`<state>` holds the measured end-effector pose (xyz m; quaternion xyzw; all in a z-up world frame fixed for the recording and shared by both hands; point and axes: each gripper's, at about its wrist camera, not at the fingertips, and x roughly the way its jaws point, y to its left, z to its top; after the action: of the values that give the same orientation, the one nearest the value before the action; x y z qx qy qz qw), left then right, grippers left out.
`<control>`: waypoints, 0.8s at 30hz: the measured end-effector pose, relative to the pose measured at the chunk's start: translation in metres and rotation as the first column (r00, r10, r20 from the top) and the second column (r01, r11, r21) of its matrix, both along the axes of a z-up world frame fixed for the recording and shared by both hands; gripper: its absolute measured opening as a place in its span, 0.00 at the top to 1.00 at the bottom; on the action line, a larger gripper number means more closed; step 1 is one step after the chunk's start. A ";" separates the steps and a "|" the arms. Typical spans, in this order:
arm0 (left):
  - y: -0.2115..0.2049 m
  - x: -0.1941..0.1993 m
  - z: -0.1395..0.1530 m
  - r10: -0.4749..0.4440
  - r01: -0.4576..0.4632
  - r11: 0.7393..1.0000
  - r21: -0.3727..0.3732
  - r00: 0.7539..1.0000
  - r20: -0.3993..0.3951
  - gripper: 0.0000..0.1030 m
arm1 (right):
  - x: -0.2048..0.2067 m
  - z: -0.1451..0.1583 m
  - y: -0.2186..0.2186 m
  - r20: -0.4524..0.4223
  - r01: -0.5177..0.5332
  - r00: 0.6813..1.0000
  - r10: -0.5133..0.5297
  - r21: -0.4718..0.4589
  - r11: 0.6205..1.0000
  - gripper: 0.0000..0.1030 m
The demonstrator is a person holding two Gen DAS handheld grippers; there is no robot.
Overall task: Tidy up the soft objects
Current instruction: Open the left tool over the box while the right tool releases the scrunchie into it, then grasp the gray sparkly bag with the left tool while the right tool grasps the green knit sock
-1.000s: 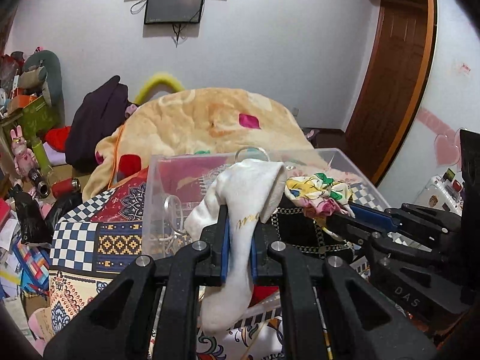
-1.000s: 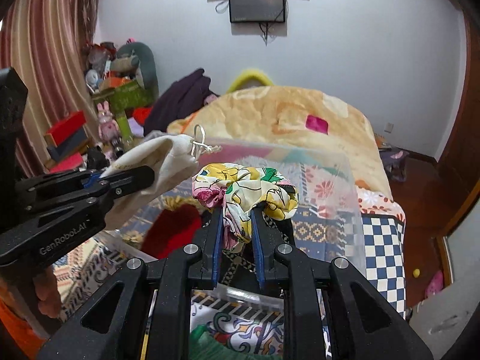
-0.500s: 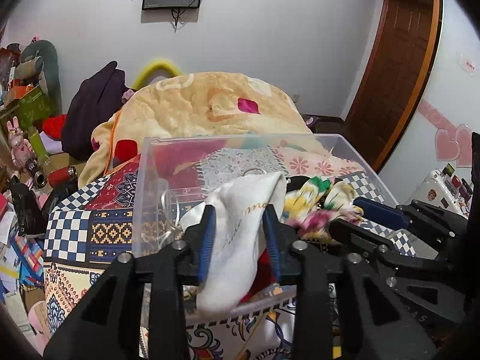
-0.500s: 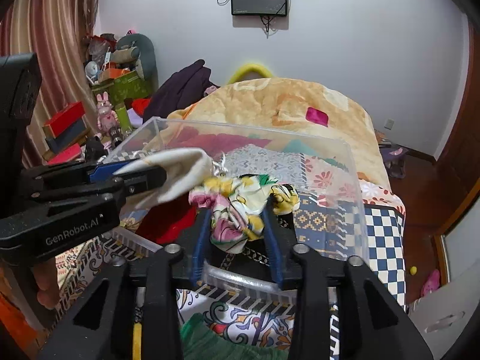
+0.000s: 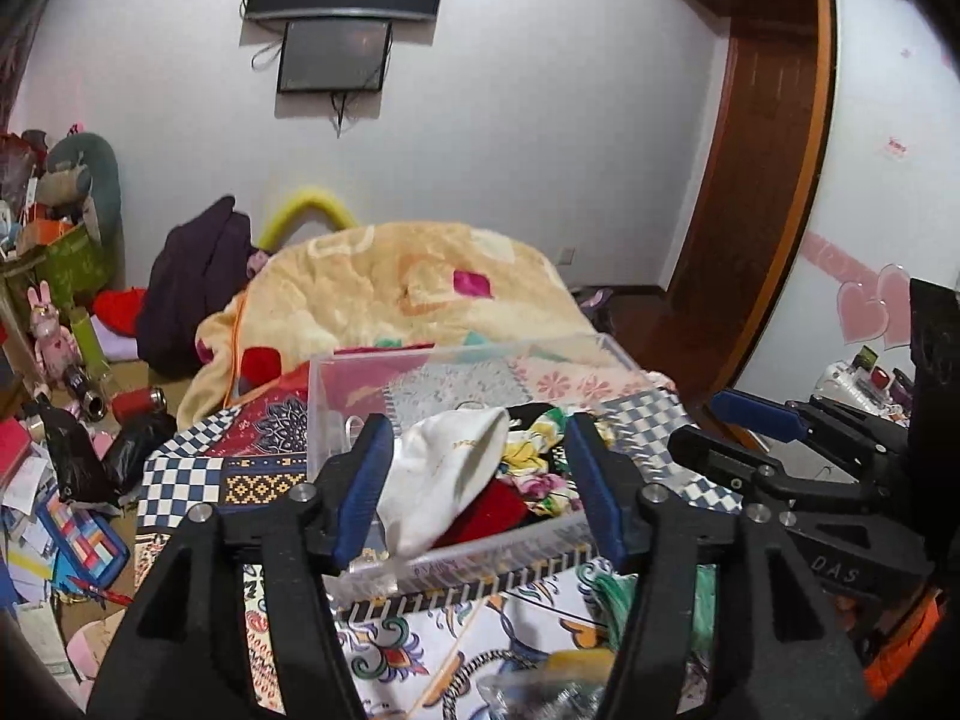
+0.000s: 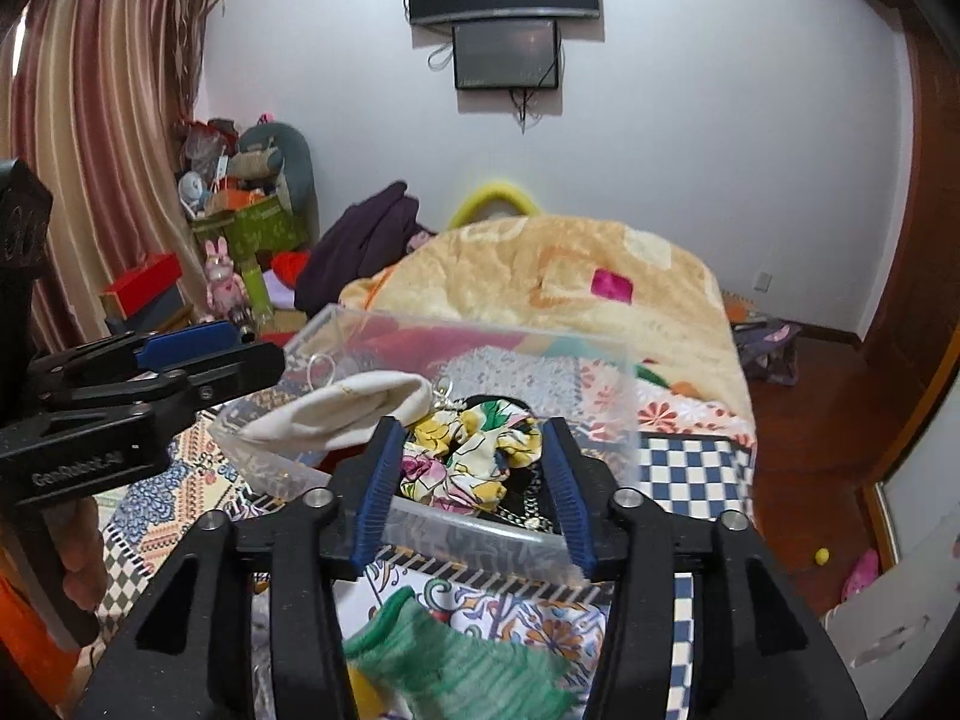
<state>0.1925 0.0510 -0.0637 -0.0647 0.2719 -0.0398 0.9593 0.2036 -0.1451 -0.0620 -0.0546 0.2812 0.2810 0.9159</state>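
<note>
White sock [image 5: 441, 480] drapes over the clear plastic bin's [image 5: 480, 546] near rim, seemingly just released; floral scrunchie [image 6: 474, 459] lies inside. Left gripper [image 5: 477, 480] and right gripper [image 6: 471, 480] gape wide, empty.

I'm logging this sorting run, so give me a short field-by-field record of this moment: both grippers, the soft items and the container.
left gripper: open, holding nothing
right gripper: open, holding nothing
white sock: draped over the bin's near wall, toe end hanging outside
floral scrunchie: lying inside the bin
clear plastic bin: on the patterned bedspread, also holds something red and a black item with a chain
green sock: on the bed in front of the bin, not yet sorted
</note>
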 end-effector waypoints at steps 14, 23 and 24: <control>-0.021 -0.057 -0.027 -0.054 0.052 0.998 -0.024 0.996 -0.067 0.32 | -0.037 -0.030 -0.023 -0.037 0.016 0.999 -0.017 -0.019 1.000 0.47; -0.029 -0.069 -0.080 -0.070 0.053 0.994 -0.092 0.978 -0.195 0.32 | -0.041 -0.071 -0.021 -0.145 -0.001 0.989 -0.009 -0.071 0.997 0.47; -0.030 -0.070 -0.085 -0.077 0.057 0.993 -0.103 0.976 -0.205 0.32 | -0.040 -0.075 -0.021 -0.158 0.000 0.987 -0.012 -0.072 0.997 0.47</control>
<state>0.1226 0.0212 -0.1484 -0.1054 0.3708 -0.0782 0.9194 0.1637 -0.1663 -0.1365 -0.0640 0.3630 0.2715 0.8891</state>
